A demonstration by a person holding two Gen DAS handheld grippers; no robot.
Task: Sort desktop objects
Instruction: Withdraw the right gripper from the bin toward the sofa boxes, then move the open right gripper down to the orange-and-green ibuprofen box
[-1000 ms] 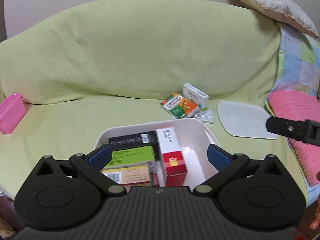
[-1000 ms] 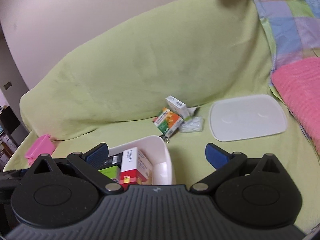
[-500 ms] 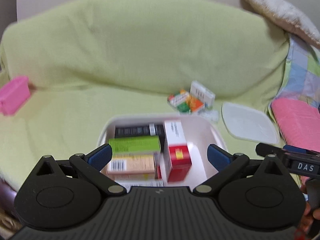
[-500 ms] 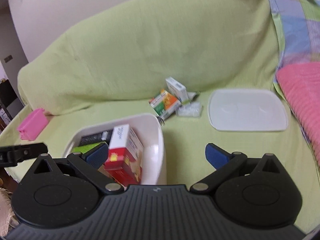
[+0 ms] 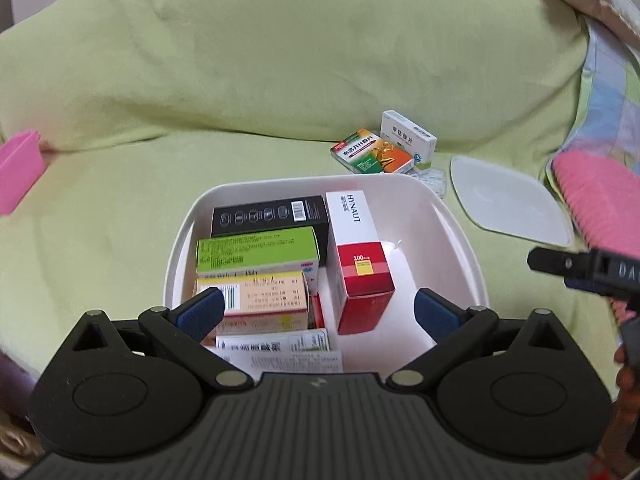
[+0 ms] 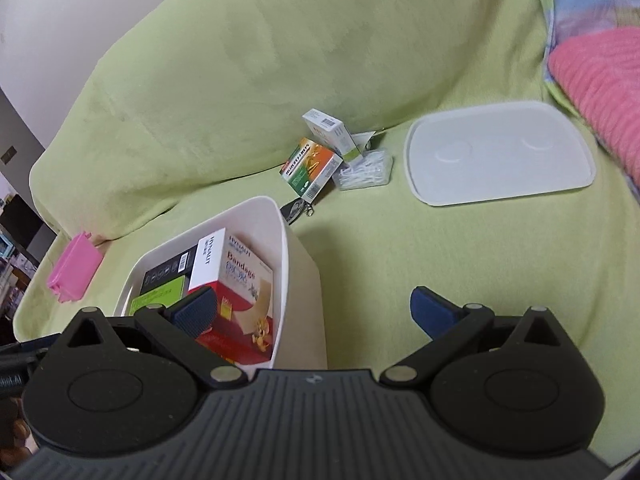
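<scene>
A white bin (image 5: pixel 452 216) (image 6: pixel 300 264) sits on the green sofa cover and holds several boxes, among them a red-and-white bandage box (image 5: pixel 360 256) (image 6: pixel 236 284), a black box (image 5: pixel 268 214) and a green box (image 5: pixel 256 250). My left gripper (image 5: pixel 318 312) hovers open over the bin's near side. My right gripper (image 6: pixel 314 312) is open above the bin's right wall, holding nothing. Beyond the bin lie an orange-green box (image 5: pixel 372 152) (image 6: pixel 312 166), a white box (image 5: pixel 408 136) (image 6: pixel 330 128), a bag of cotton swabs (image 6: pixel 364 170) and a small dark keychain (image 6: pixel 296 208).
A white lid (image 5: pixel 508 204) (image 6: pixel 496 152) lies flat to the right of the bin. A pink cushion (image 5: pixel 600 196) (image 6: pixel 600 80) lies at the right edge and a pink container (image 5: pixel 16 176) (image 6: pixel 74 272) at the left. The other gripper's black tip (image 5: pixel 580 266) shows at the right.
Both grippers have moved forward and down toward the bin, which now looks larger and nearer. Both stay open; no object has shifted.
</scene>
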